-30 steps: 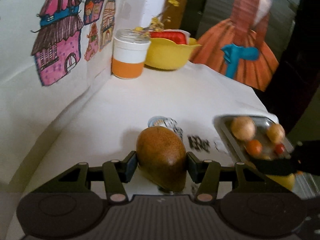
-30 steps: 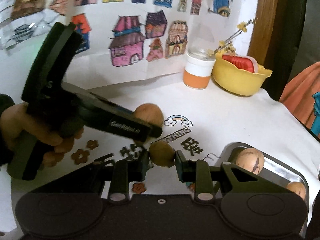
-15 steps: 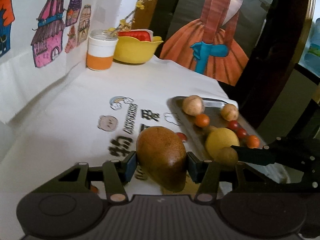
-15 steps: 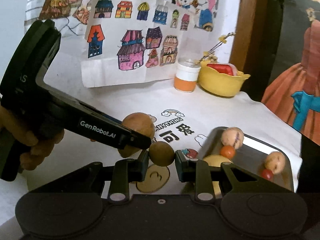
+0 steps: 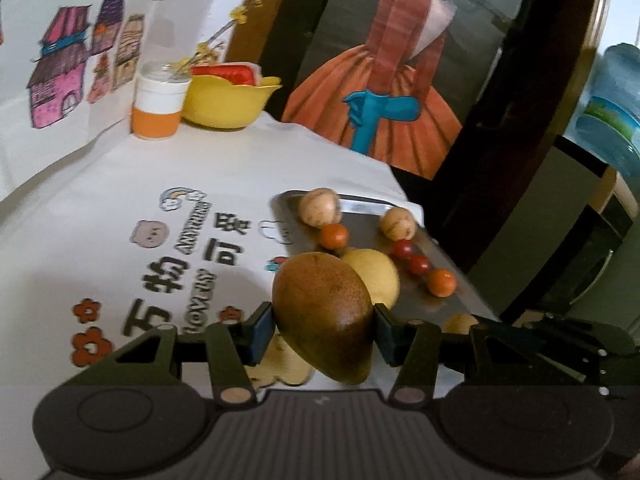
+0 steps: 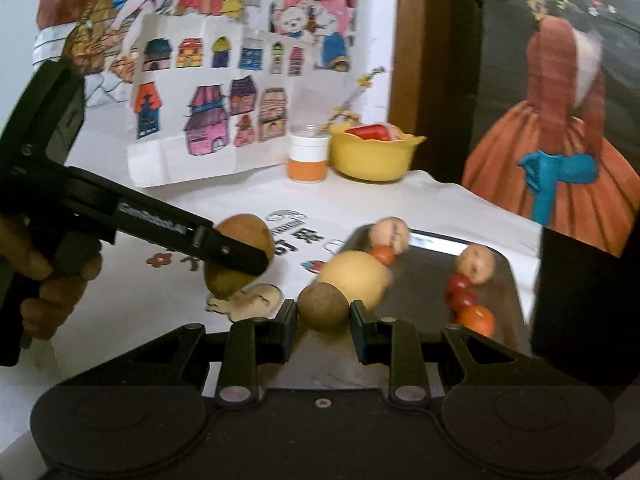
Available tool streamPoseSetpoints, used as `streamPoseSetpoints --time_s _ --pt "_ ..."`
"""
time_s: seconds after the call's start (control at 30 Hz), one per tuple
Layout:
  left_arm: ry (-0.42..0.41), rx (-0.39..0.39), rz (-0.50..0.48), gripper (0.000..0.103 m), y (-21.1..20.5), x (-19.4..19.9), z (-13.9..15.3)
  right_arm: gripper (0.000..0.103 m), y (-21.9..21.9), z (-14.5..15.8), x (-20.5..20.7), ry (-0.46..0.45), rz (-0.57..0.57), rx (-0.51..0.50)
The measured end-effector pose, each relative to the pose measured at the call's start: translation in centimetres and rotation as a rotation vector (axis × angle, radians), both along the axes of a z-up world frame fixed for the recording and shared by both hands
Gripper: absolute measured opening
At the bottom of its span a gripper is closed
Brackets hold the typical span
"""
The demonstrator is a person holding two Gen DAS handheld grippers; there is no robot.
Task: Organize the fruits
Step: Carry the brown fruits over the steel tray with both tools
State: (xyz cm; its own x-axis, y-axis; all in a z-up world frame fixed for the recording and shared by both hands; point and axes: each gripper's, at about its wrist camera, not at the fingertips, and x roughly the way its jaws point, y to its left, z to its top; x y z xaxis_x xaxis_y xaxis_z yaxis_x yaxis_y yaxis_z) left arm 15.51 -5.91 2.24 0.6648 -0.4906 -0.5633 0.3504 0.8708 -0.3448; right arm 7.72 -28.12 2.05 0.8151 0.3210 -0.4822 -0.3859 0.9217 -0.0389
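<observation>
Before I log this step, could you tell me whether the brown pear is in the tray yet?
Out: the left gripper holds the brown pear.

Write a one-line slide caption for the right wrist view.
Right claw grips a small round brown fruit beside the metal tray while the left claw carries a brown pear.

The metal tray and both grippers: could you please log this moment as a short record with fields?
left gripper: shut on the large brown fruit, held above the tablecloth beside the tray's near end
right gripper: shut on the small round brown fruit, near the tray's front left corner
metal tray: large yellow fruit, two tan speckled fruits, several small red and orange fruits
background: yellow bowl, orange-and-white jar
</observation>
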Motion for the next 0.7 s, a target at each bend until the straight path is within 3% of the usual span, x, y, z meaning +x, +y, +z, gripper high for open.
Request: streamPoseSetpoints --time_s 0.33,0.6,0.7 --pt "0.011 -0.029 -0.046 0.057 -3.9 -1.3 -0.6 0.031 -3.6 -0.7 -1.1 -0.011 -0.078 0.021" --pt "0.014 -0.026 -0.019 0.057 -5.8 -1.8 -1.2 0.031 -5.7 -1.5 -1.1 0.01 -0.104 0.005" --pt "0.025 -0.036 0.008 0.057 -6.0 -1.6 -1.3 0.031 -6.6 -1.5 -0.7 0.004 -0.125 0.05"
